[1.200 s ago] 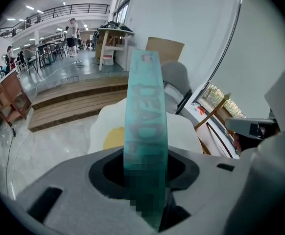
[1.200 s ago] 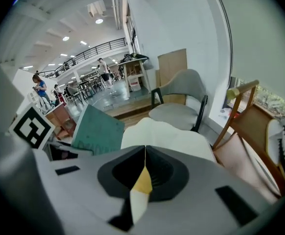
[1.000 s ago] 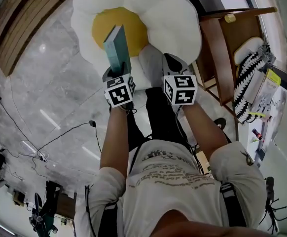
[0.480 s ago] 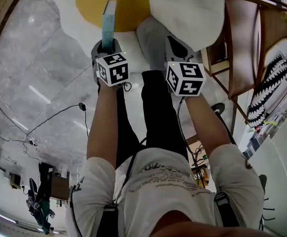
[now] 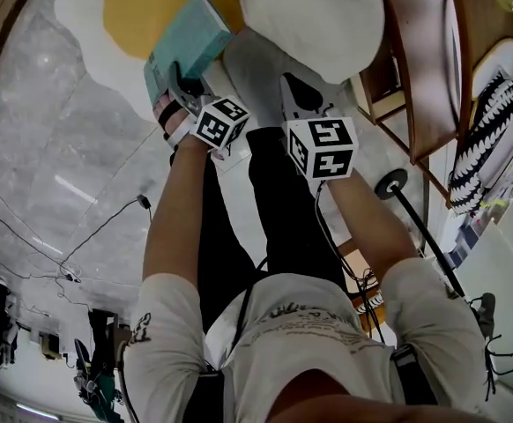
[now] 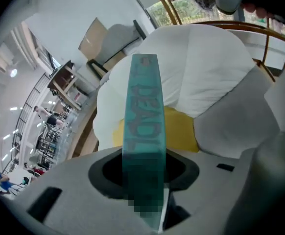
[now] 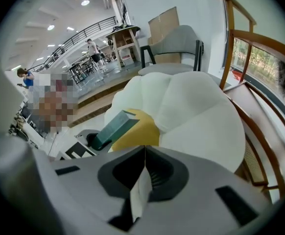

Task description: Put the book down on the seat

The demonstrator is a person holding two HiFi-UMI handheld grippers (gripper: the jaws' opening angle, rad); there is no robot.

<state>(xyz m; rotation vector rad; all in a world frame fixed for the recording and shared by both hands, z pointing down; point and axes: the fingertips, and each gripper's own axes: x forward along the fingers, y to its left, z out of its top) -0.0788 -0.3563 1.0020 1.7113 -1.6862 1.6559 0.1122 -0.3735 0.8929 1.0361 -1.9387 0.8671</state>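
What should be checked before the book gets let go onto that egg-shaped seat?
1. Grip on the book: ok. The left gripper has its jaws clamped on one end of it.
2. Right gripper out of the way: ok. It is shut and empty, off to the book's side.
3. Book over the seat: ok. It hangs across the edge of the yellow middle.
4. Landing spot free: ok as far as shown. Nothing lies on the yellow part in view.
5. Book lying flat: not ok. It slants up from the jaws.
6. Book touching the seat: cannot tell.
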